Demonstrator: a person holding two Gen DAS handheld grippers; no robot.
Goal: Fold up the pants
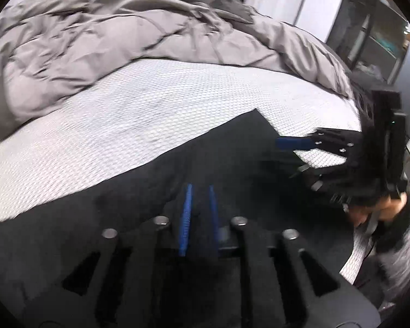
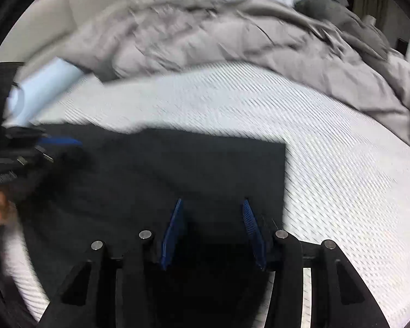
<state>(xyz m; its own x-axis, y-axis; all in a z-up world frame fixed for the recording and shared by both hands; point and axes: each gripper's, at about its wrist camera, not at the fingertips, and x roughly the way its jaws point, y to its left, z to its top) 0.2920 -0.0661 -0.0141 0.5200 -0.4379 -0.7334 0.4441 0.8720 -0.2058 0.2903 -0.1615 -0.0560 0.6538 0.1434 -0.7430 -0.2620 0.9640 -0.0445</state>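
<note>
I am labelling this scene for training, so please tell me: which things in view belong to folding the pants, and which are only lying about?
Belong to the job:
- black pants, lying flat on the bed
- left tool
- right tool
- white textured mattress, the folding surface

Only lying about:
- crumpled grey duvet
- light blue roll beside the duvet
- dark shelving in the background
</note>
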